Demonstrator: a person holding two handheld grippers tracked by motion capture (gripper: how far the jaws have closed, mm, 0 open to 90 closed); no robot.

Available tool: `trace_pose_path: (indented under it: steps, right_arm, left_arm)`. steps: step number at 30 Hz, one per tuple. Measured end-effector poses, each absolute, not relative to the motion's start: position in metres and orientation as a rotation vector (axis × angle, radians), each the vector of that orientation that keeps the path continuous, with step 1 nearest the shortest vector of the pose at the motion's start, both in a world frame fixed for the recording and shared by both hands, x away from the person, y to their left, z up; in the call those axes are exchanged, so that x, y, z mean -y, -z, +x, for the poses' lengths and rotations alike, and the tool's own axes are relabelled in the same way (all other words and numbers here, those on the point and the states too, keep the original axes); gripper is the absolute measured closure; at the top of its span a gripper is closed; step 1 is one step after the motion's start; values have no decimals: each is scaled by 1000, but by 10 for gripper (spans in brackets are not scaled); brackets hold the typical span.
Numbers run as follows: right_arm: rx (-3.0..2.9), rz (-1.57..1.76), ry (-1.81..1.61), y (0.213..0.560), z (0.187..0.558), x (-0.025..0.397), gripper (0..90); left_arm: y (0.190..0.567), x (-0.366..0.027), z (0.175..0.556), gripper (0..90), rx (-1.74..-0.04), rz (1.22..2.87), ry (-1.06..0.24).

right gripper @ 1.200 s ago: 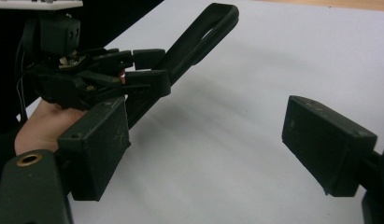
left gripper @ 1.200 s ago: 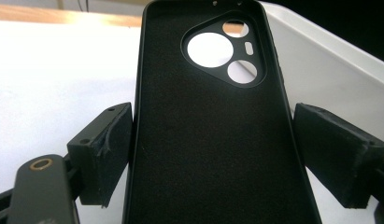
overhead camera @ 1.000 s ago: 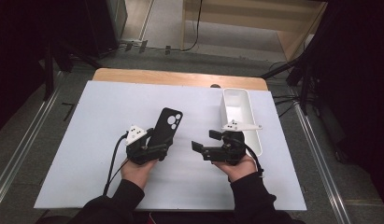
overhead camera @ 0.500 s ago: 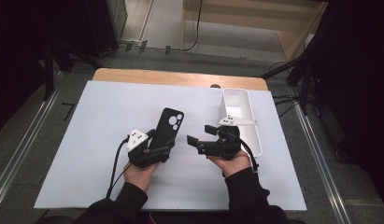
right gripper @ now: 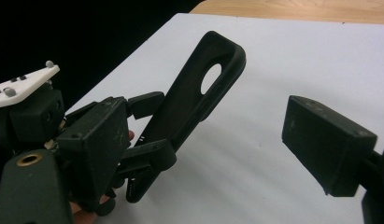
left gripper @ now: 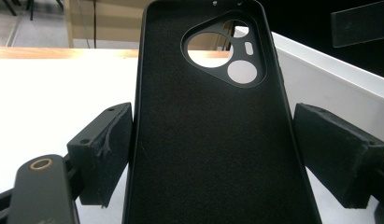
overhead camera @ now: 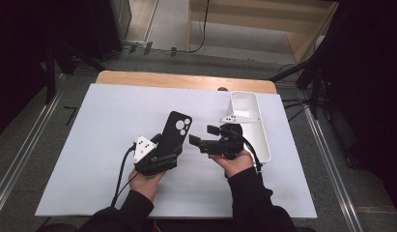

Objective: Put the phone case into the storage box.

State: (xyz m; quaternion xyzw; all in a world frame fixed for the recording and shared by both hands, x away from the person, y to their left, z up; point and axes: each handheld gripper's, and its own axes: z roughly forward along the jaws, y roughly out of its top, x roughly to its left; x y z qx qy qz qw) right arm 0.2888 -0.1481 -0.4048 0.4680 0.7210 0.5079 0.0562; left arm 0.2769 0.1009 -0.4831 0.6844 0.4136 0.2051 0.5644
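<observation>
Two tongs are in my charge over the white worktop (overhead camera: 90, 145), along with one black phone case (overhead camera: 176, 130) and one white tray (overhead camera: 254, 125) at the worktop's right edge. My left tongs (overhead camera: 167, 147) are clamped on the lower end of the phone case, which I hold tilted above the worktop near its middle with the single camera cut-out at its far end; in the left gripper view the case (left gripper: 213, 130) sits between both pads. My right tongs (overhead camera: 198, 142) stand released, holding nothing, just beside the case and pointed toward it.
</observation>
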Motion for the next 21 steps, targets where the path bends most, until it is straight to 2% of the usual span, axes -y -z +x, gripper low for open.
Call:
trace_pose_path:
  steps: [14, 21]
  right_arm:
    - [-2182, 1454, -1519, 412, 305, 142, 134]
    - [-2195, 1459, -1527, 416, 313, 140, 173]
  left_arm:
    - [485, -98, 275, 144, -962, 1593, -449]
    - [484, -98, 275, 144, -960, 1596, -453]
